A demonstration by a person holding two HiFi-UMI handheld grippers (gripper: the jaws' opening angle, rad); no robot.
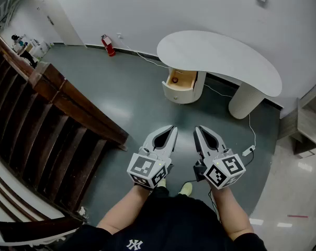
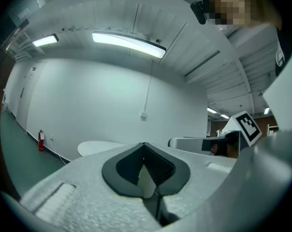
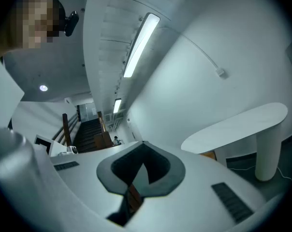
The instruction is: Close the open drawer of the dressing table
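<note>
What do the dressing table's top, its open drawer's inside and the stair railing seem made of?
Table top: smooth matt white, perhaps painted board.
Drawer inside: pale tan, likely bare wood.
Stair railing: dark brown with sheen, likely varnished wood.

Bare institutional hall, wooden staircase (image 1: 48,124), fire extinguisher (image 1: 108,45) (wall-side), ceiling strip lights (image 2: 129,43)

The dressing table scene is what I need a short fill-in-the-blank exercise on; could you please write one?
1. The drawer of the dressing table stands ____.
2. The fire extinguisher is ____ in colour.
3. The left hand-held gripper and the right hand-held gripper both have their jaws ____.
4. In the head view, the dark wooden staircase lies on the ____ side.

Missing words: open; red; shut; left.
</note>
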